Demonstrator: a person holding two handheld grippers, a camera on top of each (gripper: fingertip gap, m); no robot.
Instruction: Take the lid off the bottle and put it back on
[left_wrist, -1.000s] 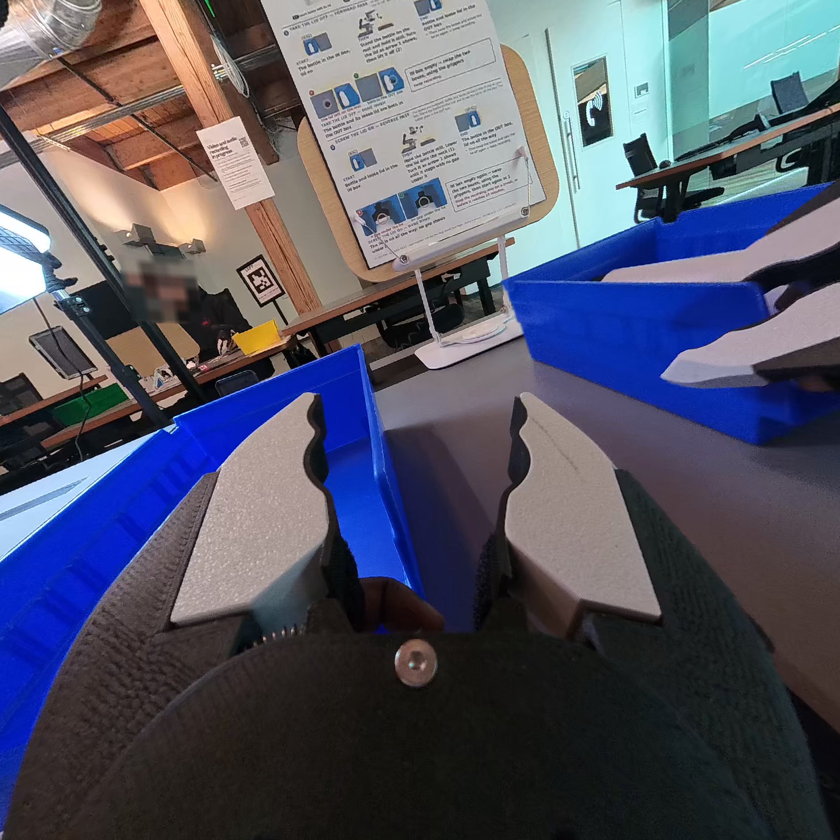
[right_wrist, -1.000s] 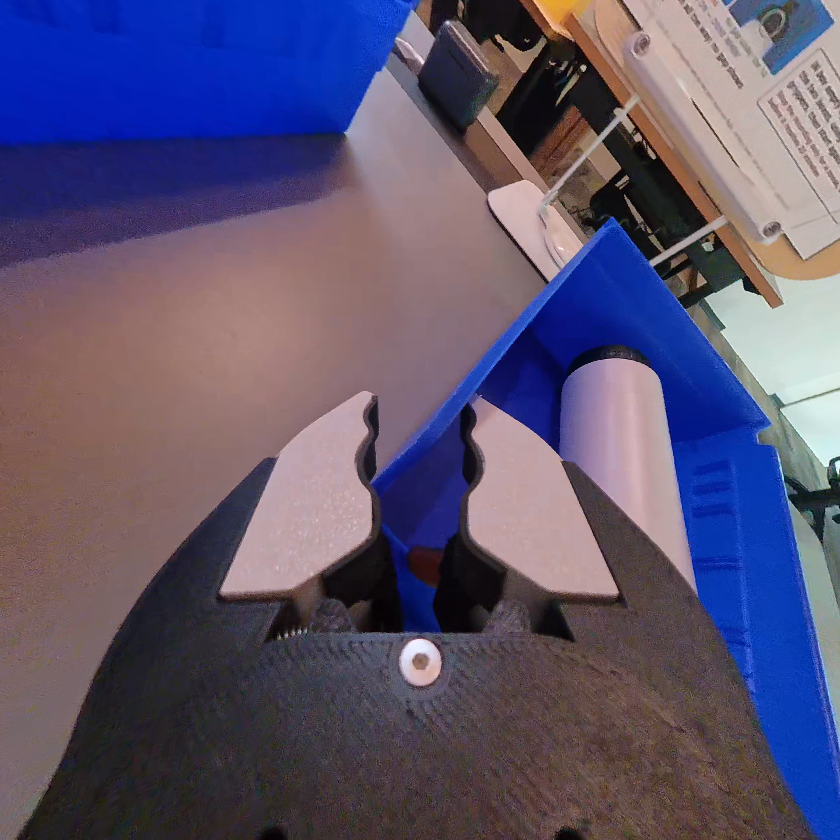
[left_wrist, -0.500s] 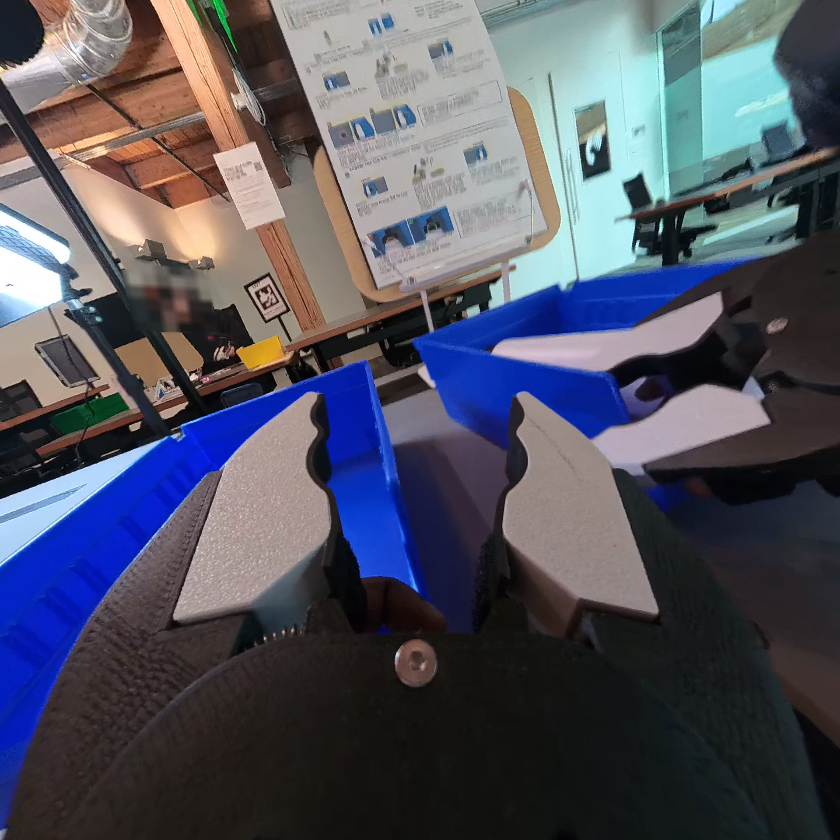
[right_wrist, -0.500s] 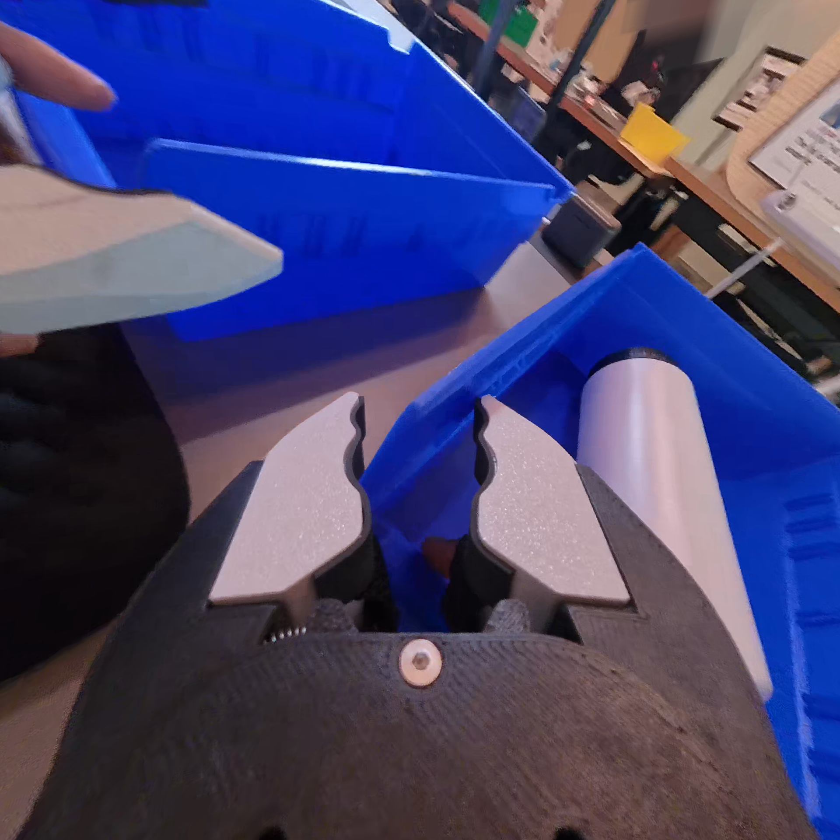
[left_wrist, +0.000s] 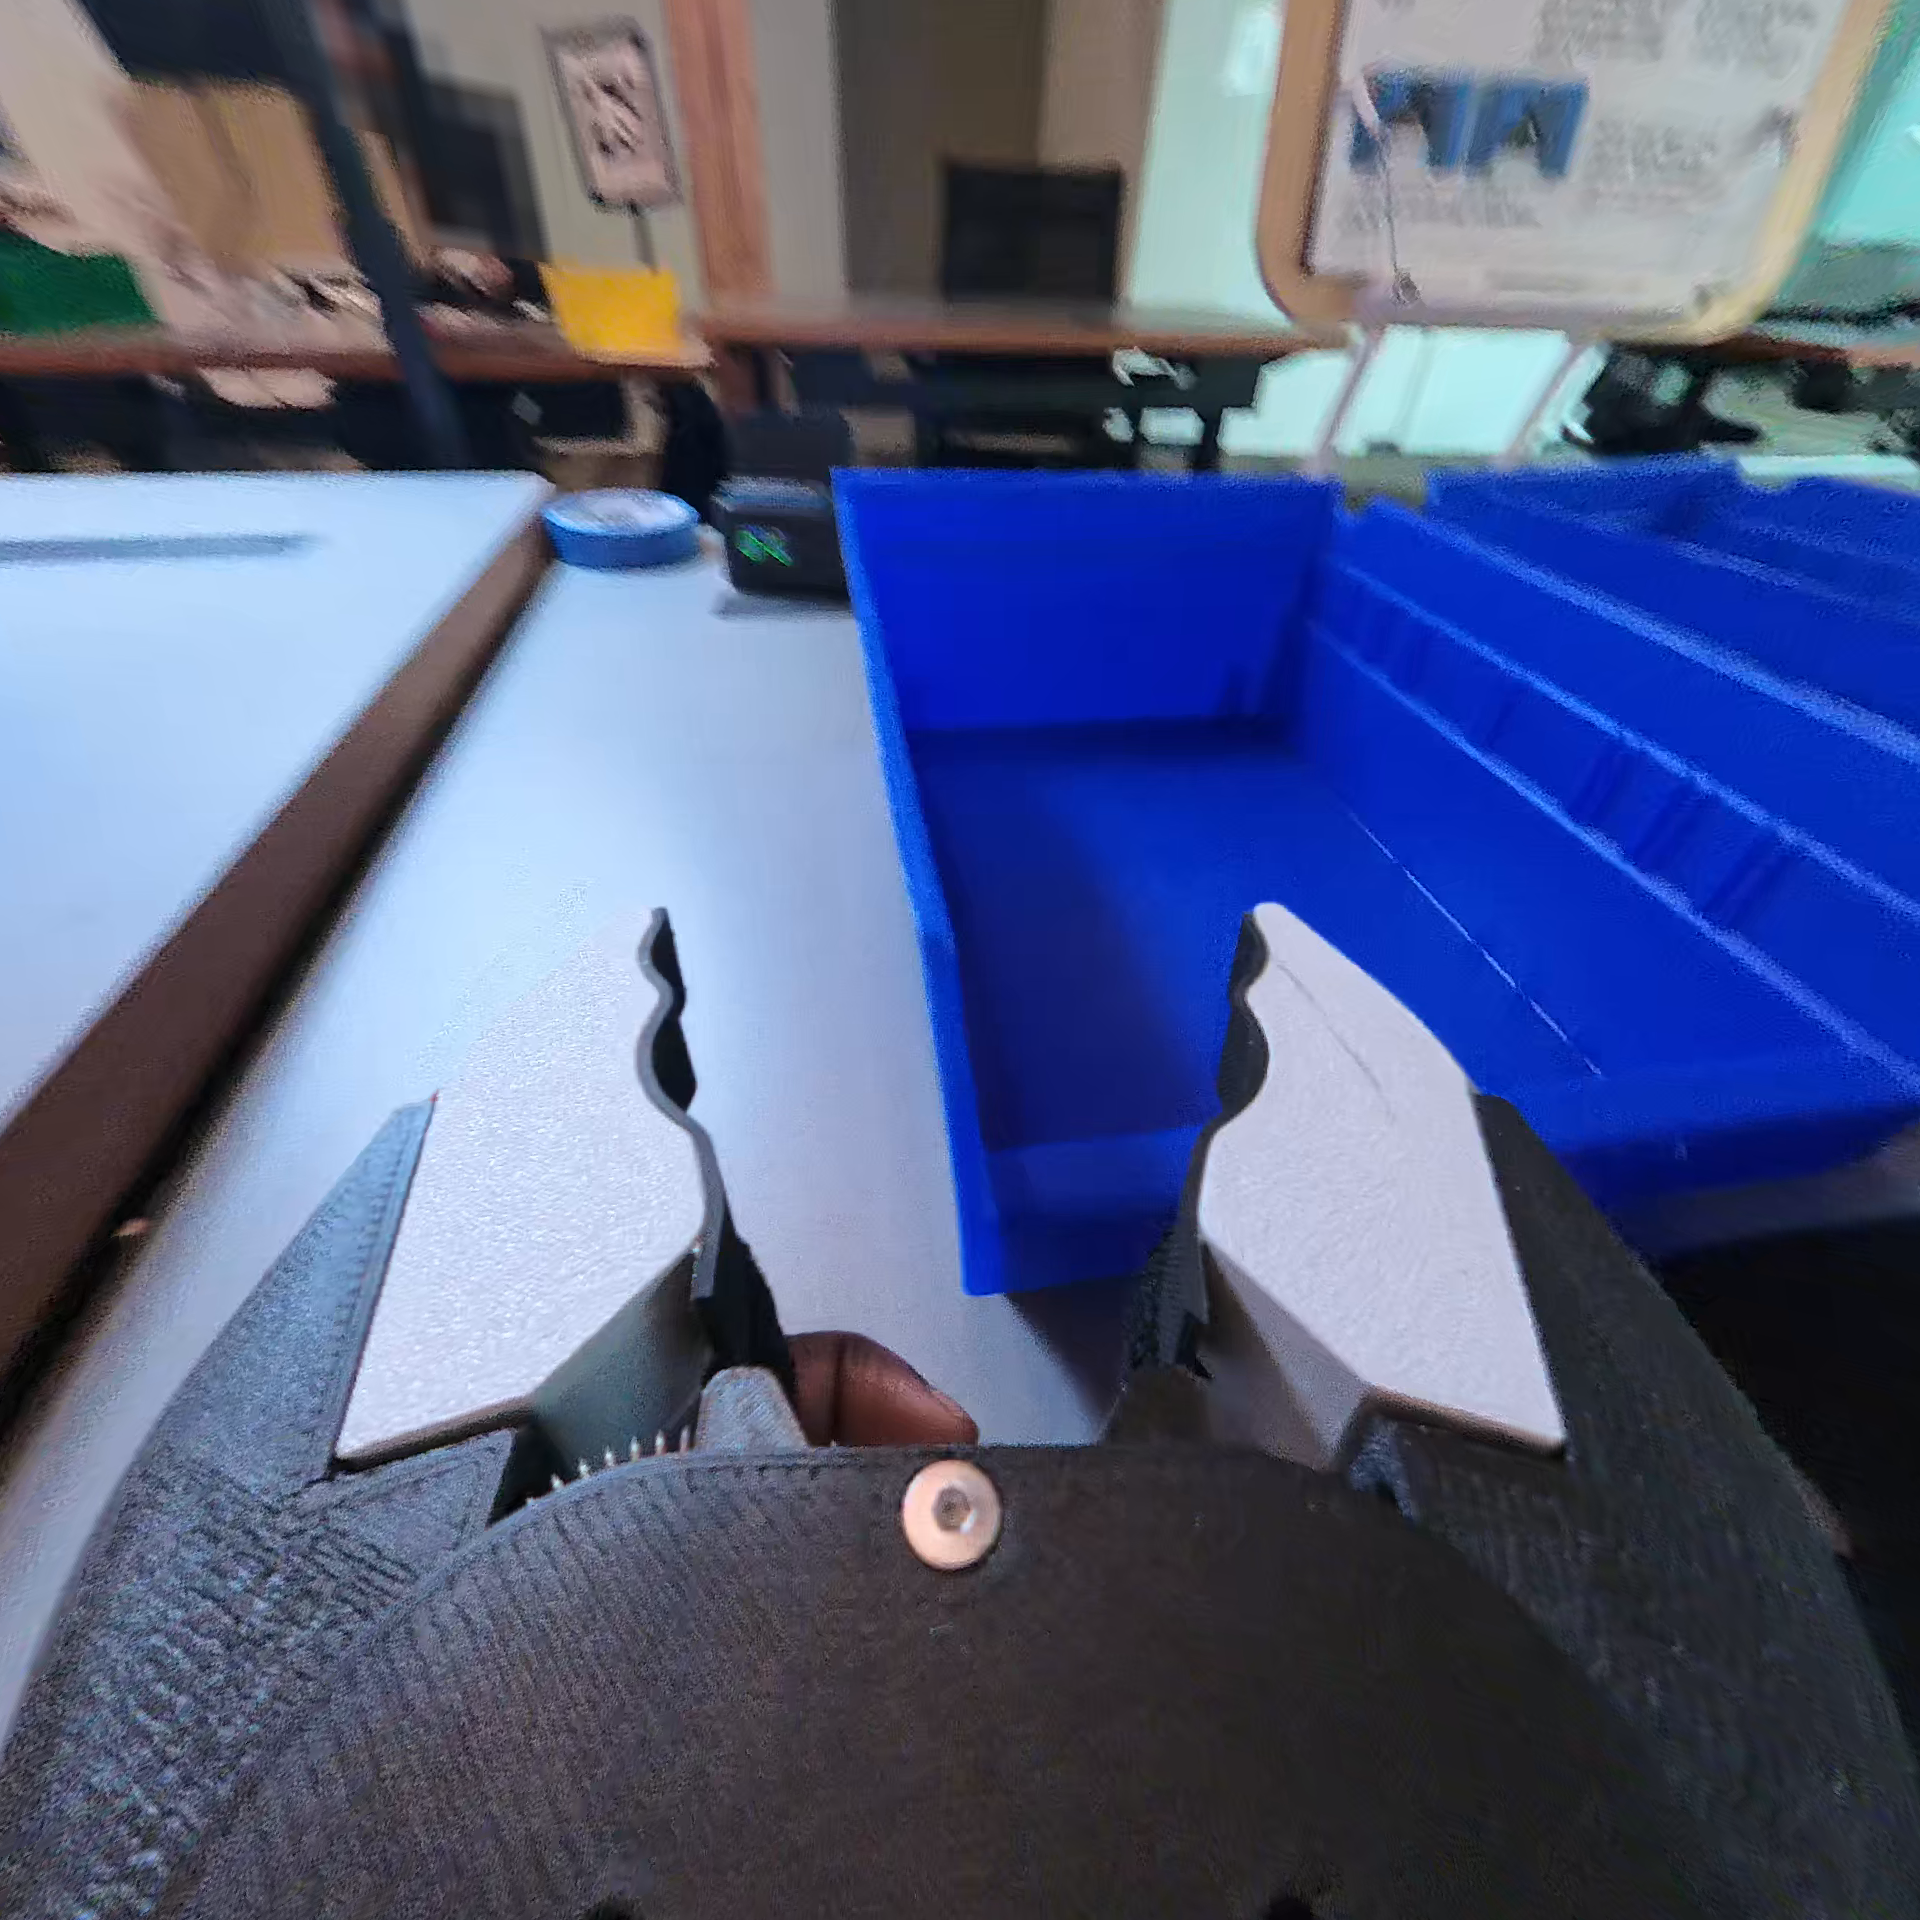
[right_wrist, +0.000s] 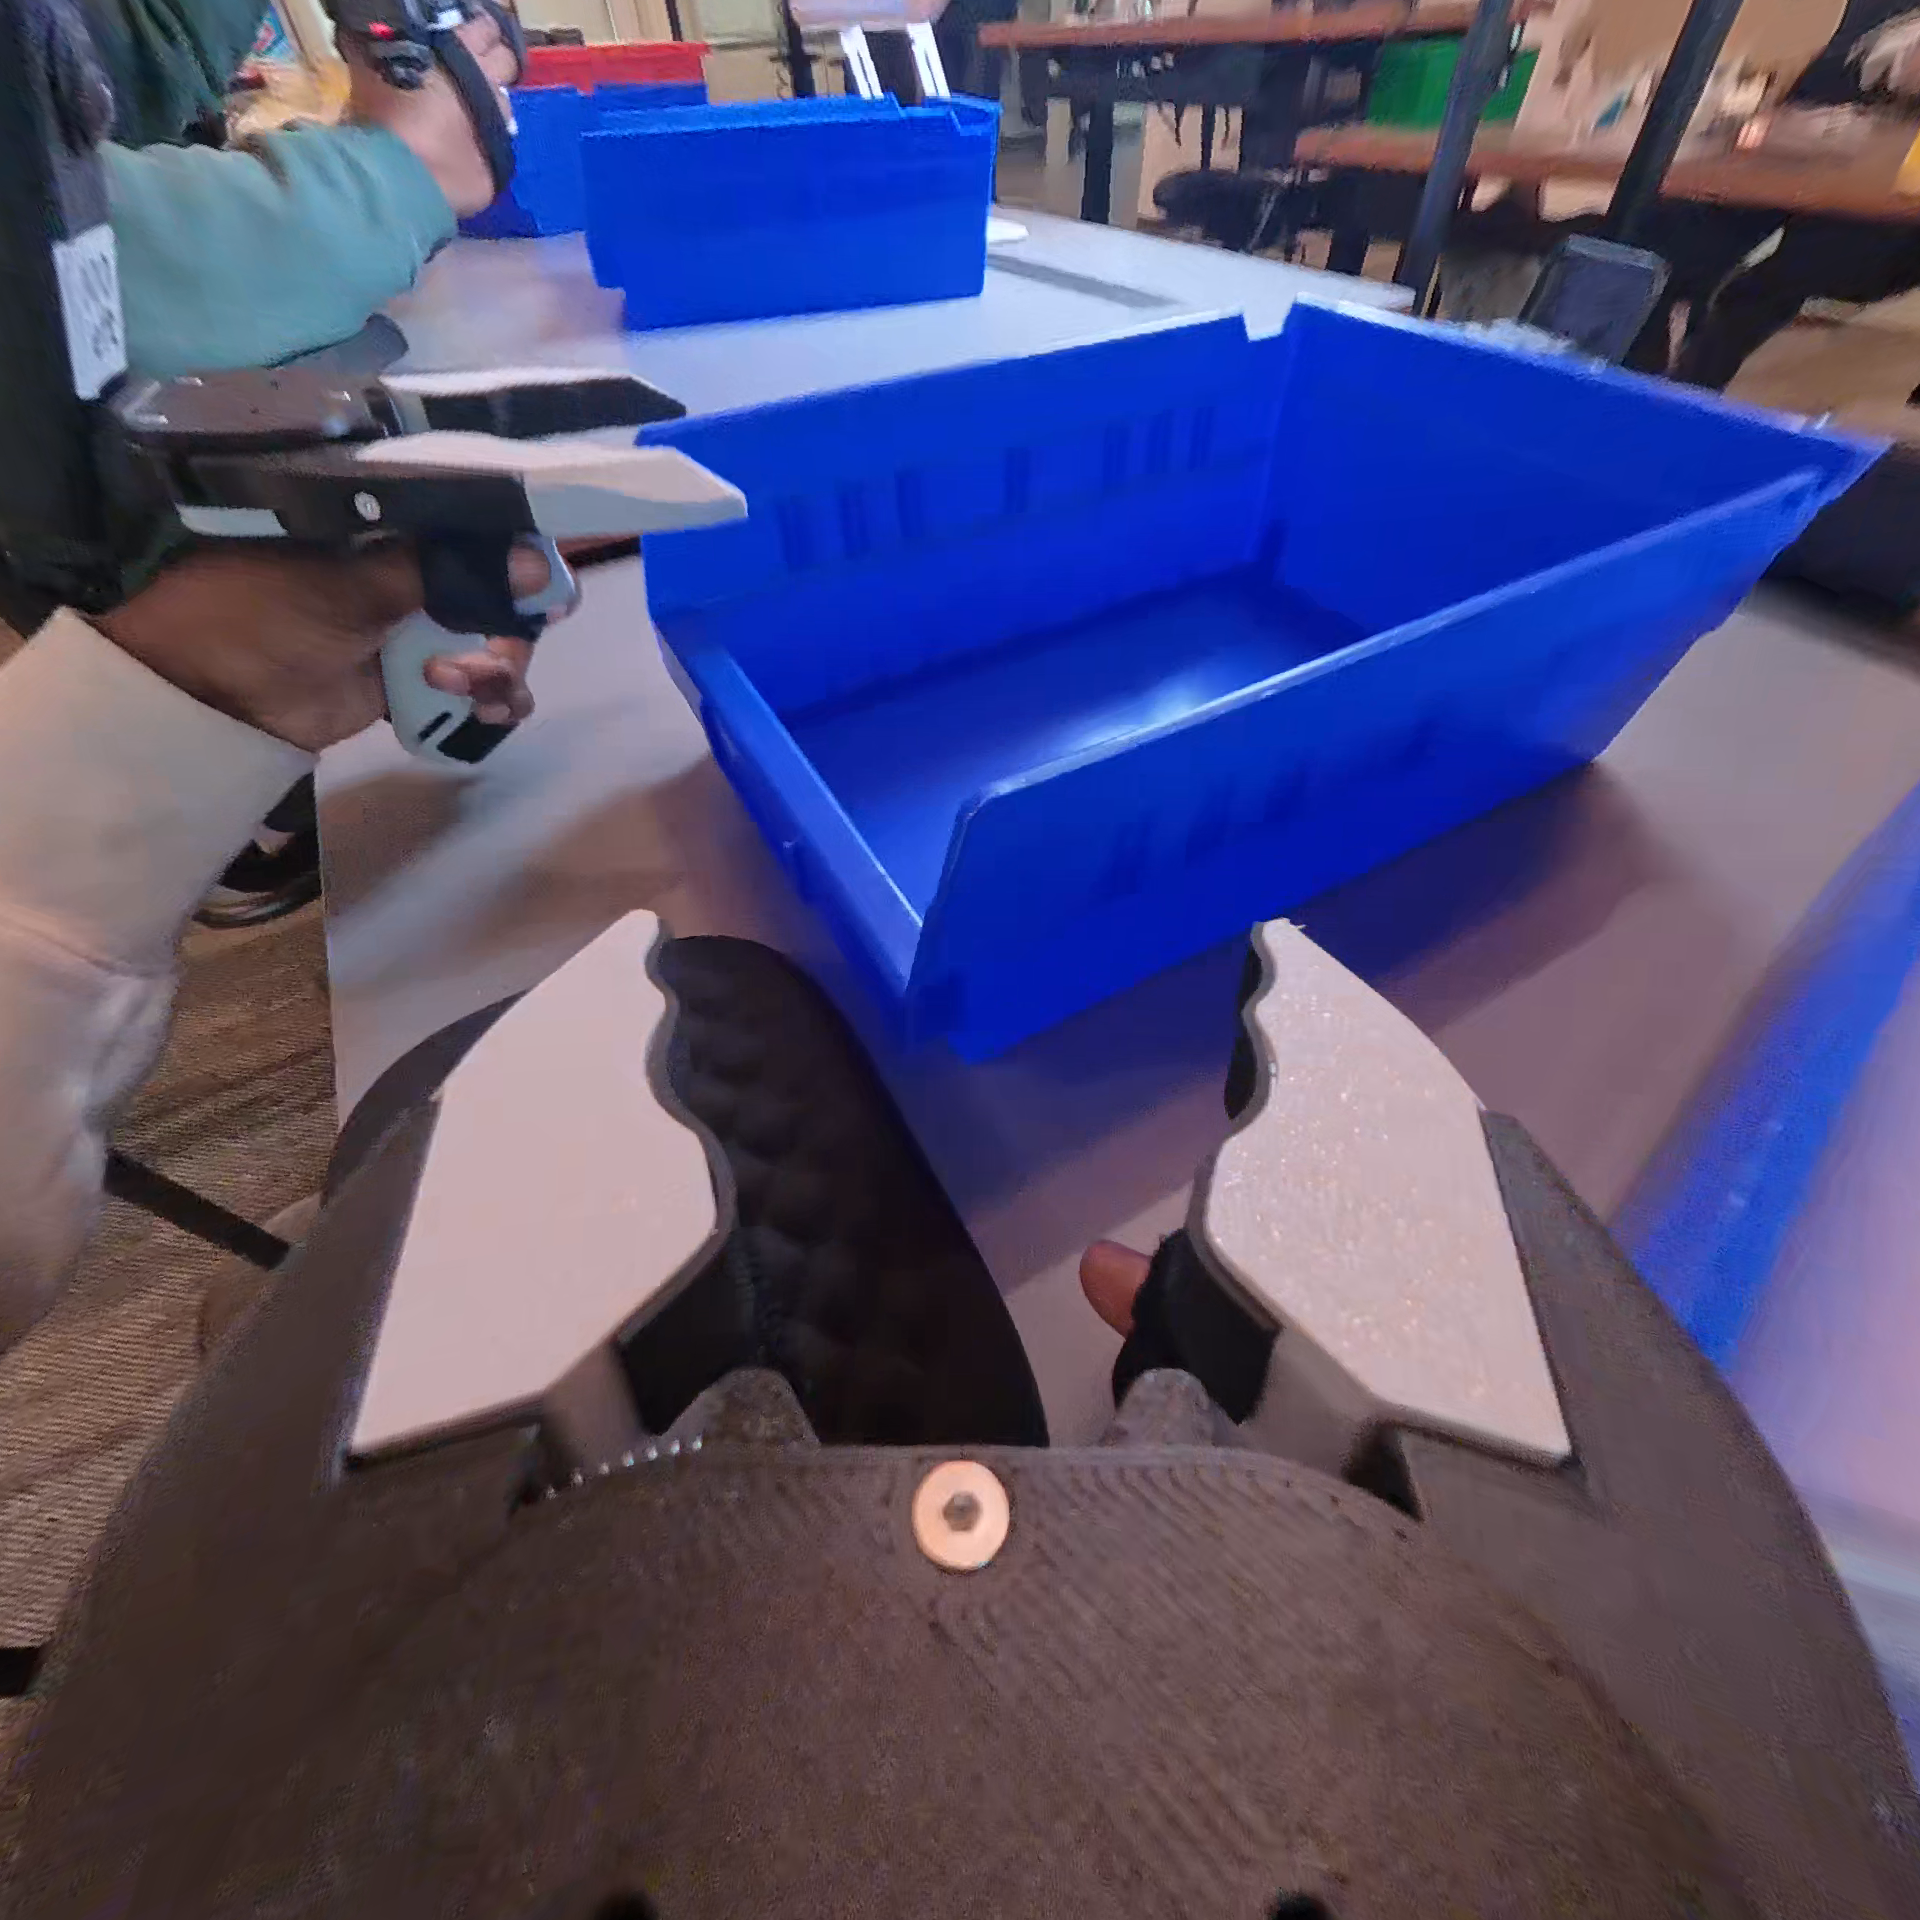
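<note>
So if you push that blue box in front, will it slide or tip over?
Probably slide: the blue box looks empty, so likely light, and it sits flat on a smooth grey table. Its wide base and low walls make tipping unlikely. It looks like stiff plastic, so it should keep its shape.

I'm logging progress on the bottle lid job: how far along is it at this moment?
Nothing looks done. The left gripper and right gripper both have their jaws wide apart, holding nothing. The blue bin in front of them shows a bare floor, and no bottle or lid appears in either view. Left: find the bottle, grip it, take the lid off and put it back on.
</note>
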